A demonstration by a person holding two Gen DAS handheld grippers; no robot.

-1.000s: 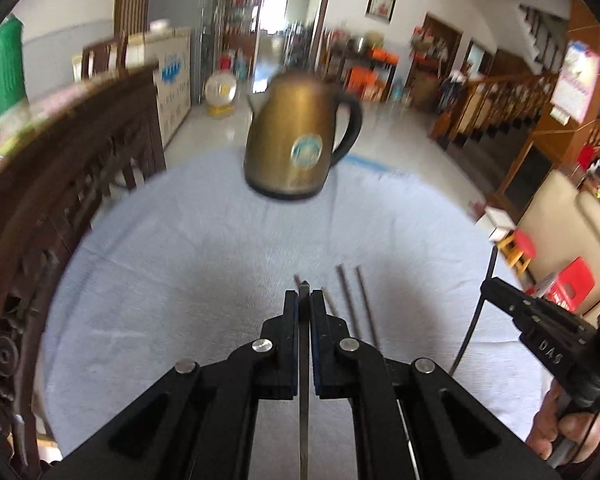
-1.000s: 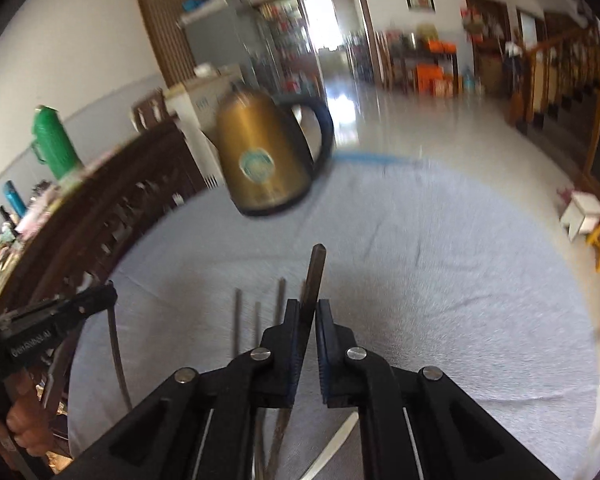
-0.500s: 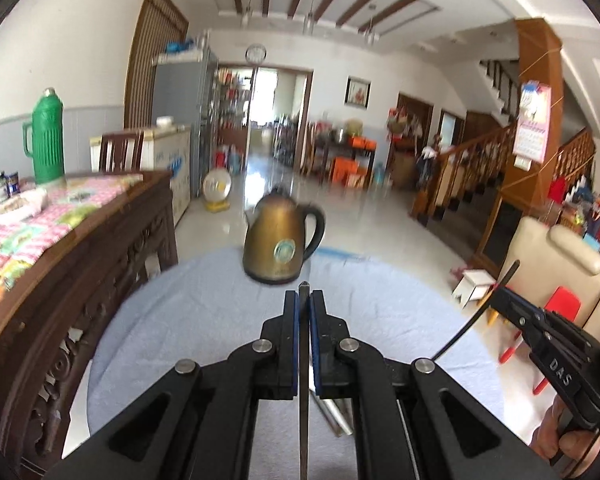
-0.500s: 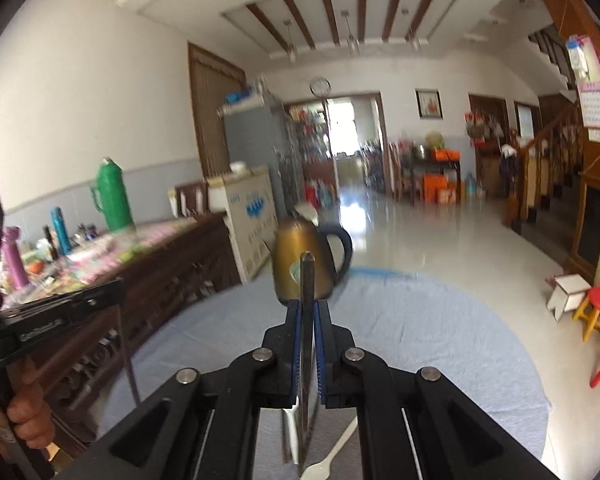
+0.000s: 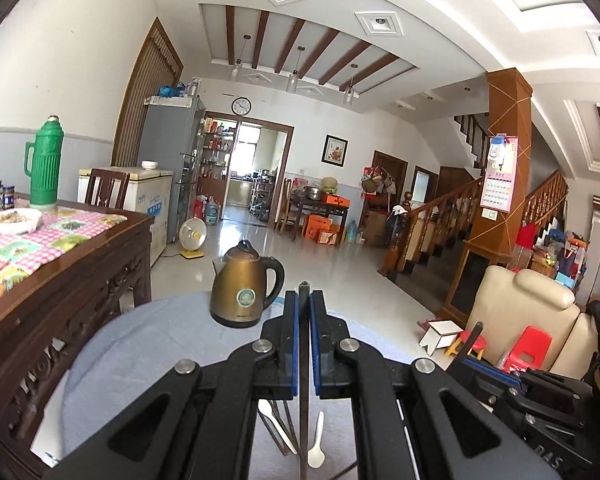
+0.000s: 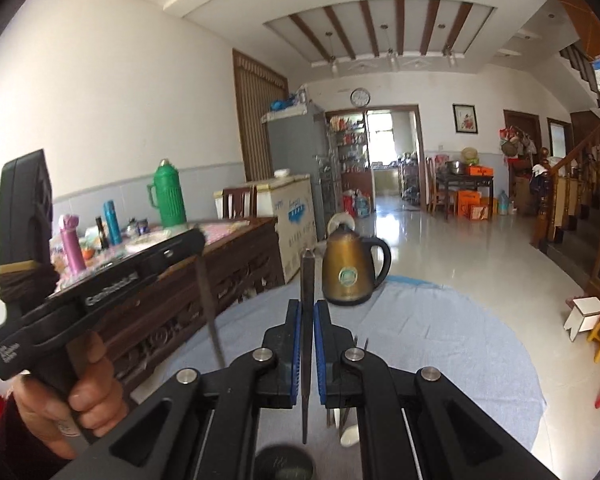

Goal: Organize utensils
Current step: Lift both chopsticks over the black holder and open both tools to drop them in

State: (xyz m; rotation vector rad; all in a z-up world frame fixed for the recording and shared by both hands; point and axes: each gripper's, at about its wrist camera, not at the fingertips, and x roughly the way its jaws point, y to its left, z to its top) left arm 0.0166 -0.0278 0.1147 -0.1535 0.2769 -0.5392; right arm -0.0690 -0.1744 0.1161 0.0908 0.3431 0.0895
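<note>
My left gripper (image 5: 303, 300) is shut on a dark chopstick (image 5: 303, 412) that runs upright between its blue pads. My right gripper (image 6: 307, 308) is shut on another dark chopstick (image 6: 307, 280), held upright too. Both are raised above the round table with the blue-grey cloth (image 5: 148, 344). On the cloth below the left gripper lie more dark chopsticks (image 5: 280, 420) and two white plastic spoons (image 5: 316, 446). In the right wrist view the left gripper (image 6: 198, 240) shows at the left with its chopstick (image 6: 210, 312) hanging down; chopsticks and a white spoon (image 6: 350, 434) lie below.
A brass-coloured kettle (image 5: 242, 290) stands at the far side of the cloth (image 6: 440, 328); it also shows in the right wrist view (image 6: 350, 270). A dark carved wooden table (image 5: 60, 280) with a green thermos (image 5: 44, 164) stands to the left. A dark round container (image 6: 286, 464) sits under the right gripper.
Both grippers have lifted and tilted up from the cloth, each with its chopstick. The table has dropped low in both views and the room fills the frames.
</note>
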